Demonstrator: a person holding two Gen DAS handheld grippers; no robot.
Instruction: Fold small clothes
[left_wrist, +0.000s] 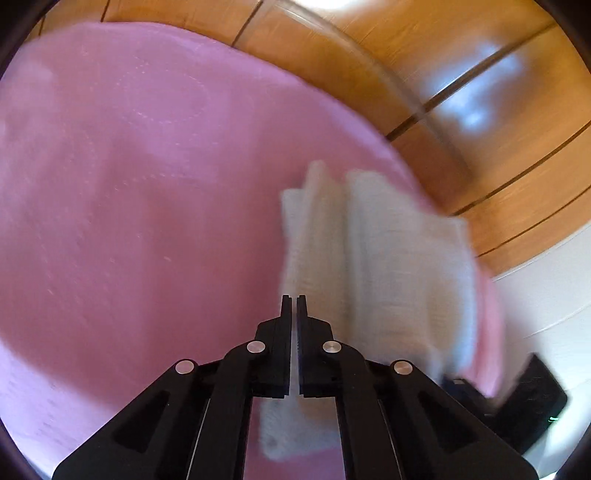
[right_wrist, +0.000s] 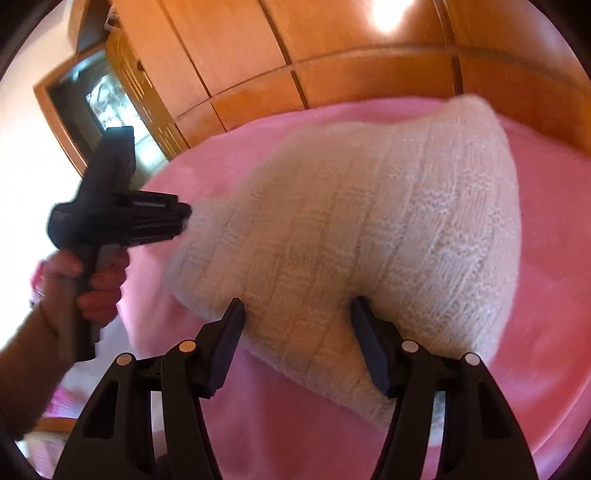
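A cream ribbed knit garment (right_wrist: 369, 221) lies partly raised over a pink blanket (right_wrist: 554, 258). In the right wrist view its left corner is drawn to a point at the tips of my left gripper (right_wrist: 183, 221), which a hand (right_wrist: 99, 280) holds. The left wrist view shows my left gripper (left_wrist: 293, 299) with its jaws almost together. There the knit garment (left_wrist: 399, 258) spreads to the right and under the fingers. My right gripper (right_wrist: 298, 314) stands wide, its two fingers on either side of the garment's near edge, and the cloth runs flat between them.
The pink blanket (left_wrist: 129, 184) covers the whole bed. Wooden wardrobe doors (right_wrist: 332, 48) stand close behind its far edge. A doorway (right_wrist: 99, 96) opens at the left. A black device (left_wrist: 535, 391) sits at the bed's right edge. Both views are motion-blurred.
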